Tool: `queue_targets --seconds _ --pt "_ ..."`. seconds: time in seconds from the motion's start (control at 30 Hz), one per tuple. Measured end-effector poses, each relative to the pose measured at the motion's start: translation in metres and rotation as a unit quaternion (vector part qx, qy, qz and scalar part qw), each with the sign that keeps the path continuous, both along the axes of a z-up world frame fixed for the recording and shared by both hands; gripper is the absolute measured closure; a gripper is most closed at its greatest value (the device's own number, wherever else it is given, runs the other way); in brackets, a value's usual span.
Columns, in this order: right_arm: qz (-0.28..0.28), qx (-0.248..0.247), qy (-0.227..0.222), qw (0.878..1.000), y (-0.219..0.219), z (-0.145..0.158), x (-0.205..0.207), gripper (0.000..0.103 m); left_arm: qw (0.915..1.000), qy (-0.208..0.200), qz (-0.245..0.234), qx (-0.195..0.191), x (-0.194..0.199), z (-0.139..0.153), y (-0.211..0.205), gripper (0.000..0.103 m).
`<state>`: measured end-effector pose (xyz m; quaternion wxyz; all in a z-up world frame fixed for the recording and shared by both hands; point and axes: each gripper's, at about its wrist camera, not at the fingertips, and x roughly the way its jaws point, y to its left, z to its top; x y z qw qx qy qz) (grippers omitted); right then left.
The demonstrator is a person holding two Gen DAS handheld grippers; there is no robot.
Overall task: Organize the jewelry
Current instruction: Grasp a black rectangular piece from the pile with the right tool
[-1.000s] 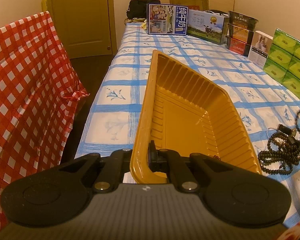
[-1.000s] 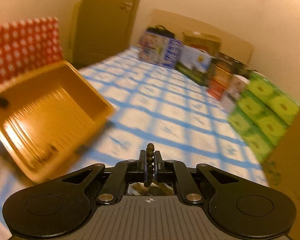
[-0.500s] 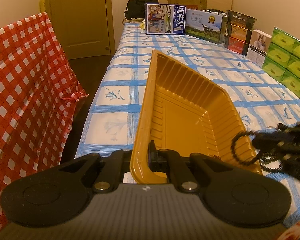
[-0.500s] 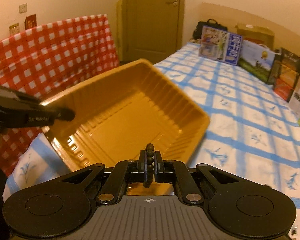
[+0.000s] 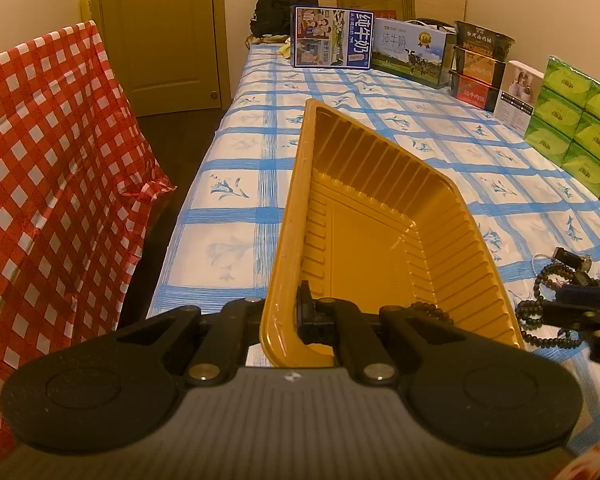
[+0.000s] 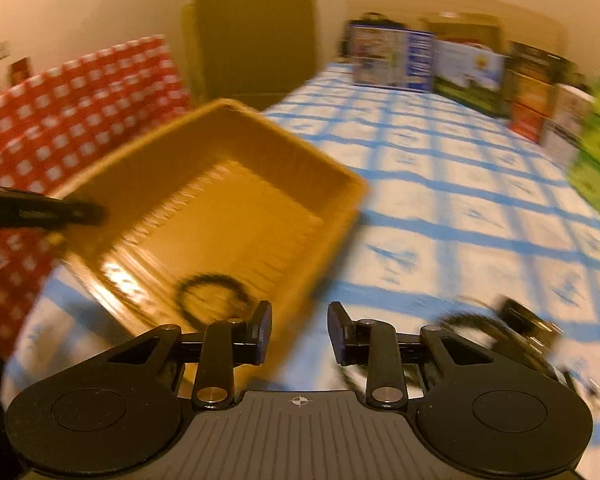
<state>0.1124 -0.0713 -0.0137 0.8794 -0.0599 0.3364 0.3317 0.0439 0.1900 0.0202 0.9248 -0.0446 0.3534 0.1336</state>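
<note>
My left gripper [image 5: 288,312] is shut on the near rim of a yellow plastic tray [image 5: 364,216] and holds it tilted above the bed. A dark bead bracelet [image 6: 212,298] lies inside the tray [image 6: 220,208], and part of it shows in the left wrist view [image 5: 430,310]. My right gripper [image 6: 299,330] is open and empty beside the tray's right wall; it shows at the right edge of the left wrist view [image 5: 580,312]. A heap of dark bead necklaces [image 5: 548,312] lies on the bedsheet to the right of the tray [image 6: 484,324].
The bed has a blue-checked sheet [image 5: 380,96]. Boxes [image 5: 332,42] and green packs [image 5: 576,128] line its far and right sides. A red-checked cloth [image 5: 48,184] hangs at the left, with a door [image 5: 160,32] behind.
My right gripper has opened and let the bead bracelet go into the tray, then drawn back to the right. The left gripper holds the tray as before.
</note>
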Motion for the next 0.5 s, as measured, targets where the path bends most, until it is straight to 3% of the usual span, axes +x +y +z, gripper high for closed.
queue_targets --seconds 0.3,0.5 --pt "-0.152 -0.042 0.011 0.987 -0.095 -0.023 0.009 0.072 1.0 0.001 0.0 0.0 0.0 -0.001 -0.001 0.099" --pt "-0.186 -0.097 -0.004 0.978 -0.138 -0.033 0.023 0.072 1.0 0.001 0.001 0.0 0.001 -0.001 -0.001 0.099"
